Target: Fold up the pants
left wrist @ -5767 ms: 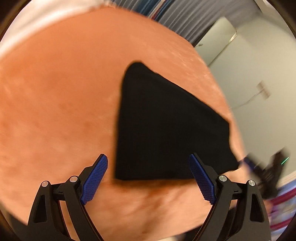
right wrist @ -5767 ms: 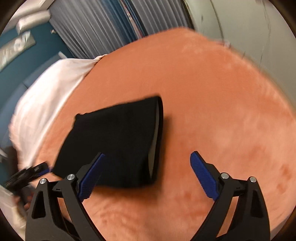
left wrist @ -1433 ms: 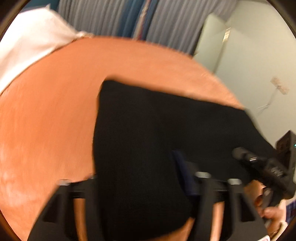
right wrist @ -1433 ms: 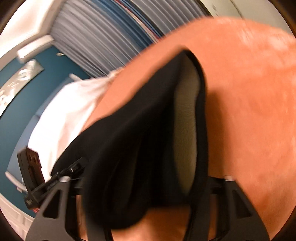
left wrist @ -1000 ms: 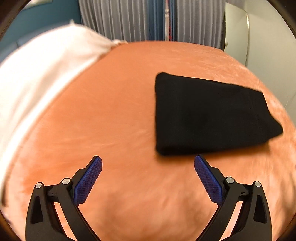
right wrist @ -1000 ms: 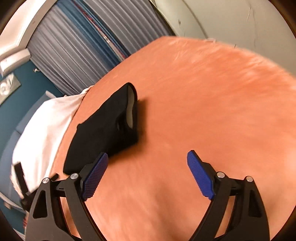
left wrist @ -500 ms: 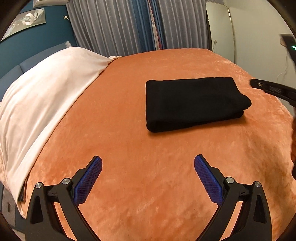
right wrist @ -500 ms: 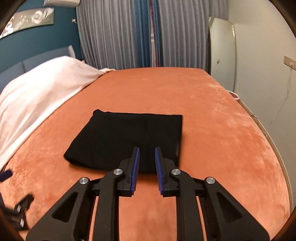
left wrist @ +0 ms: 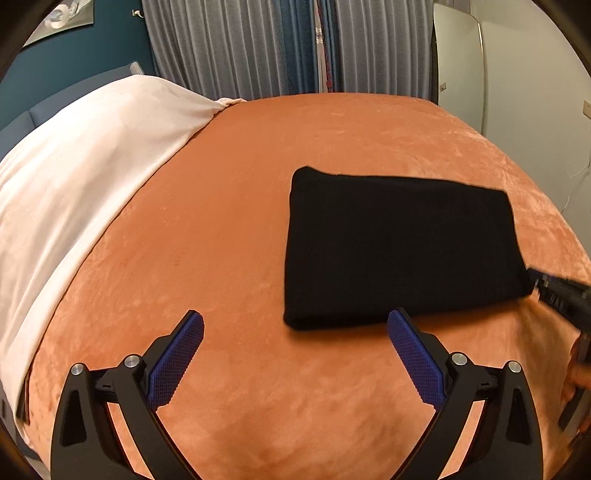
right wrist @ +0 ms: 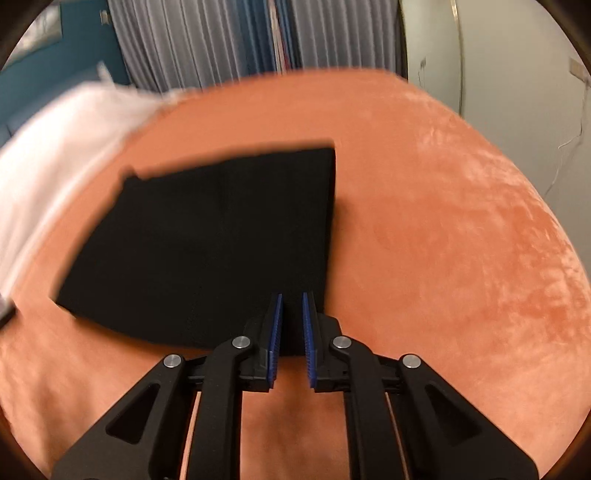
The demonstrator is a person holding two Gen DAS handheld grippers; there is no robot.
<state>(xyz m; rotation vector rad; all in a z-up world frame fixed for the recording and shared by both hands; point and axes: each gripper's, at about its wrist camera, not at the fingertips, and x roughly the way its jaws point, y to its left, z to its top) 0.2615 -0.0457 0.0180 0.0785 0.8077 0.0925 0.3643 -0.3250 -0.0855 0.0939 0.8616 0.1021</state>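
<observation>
— So, where have the pants ended up?

— Folded into a flat black rectangle on the orange blanket. Seen from the left wrist, they lie toward two o'clock of the bedspread's middle; from the right wrist they fill the centre, running out to nine o'clock.

— And the grippers?

— The left gripper has its blue pads spread wide with only blanket between them, the pants just beyond its right finger at one o'clock. The right gripper has its pads drawn nearly together, a thin gap left, tips over the near edge of the pants. Whether cloth is pinched there, I cannot tell.

— Any boxes, baskets, anything holding things?

— None that I can make out. A white sheet covers the bed at nine to ten o'clock, grey curtains hang at twelve, a mirror leans at one o'clock.

— Any writing?

— A framed picture at eleven o'clock, too small to read.
</observation>
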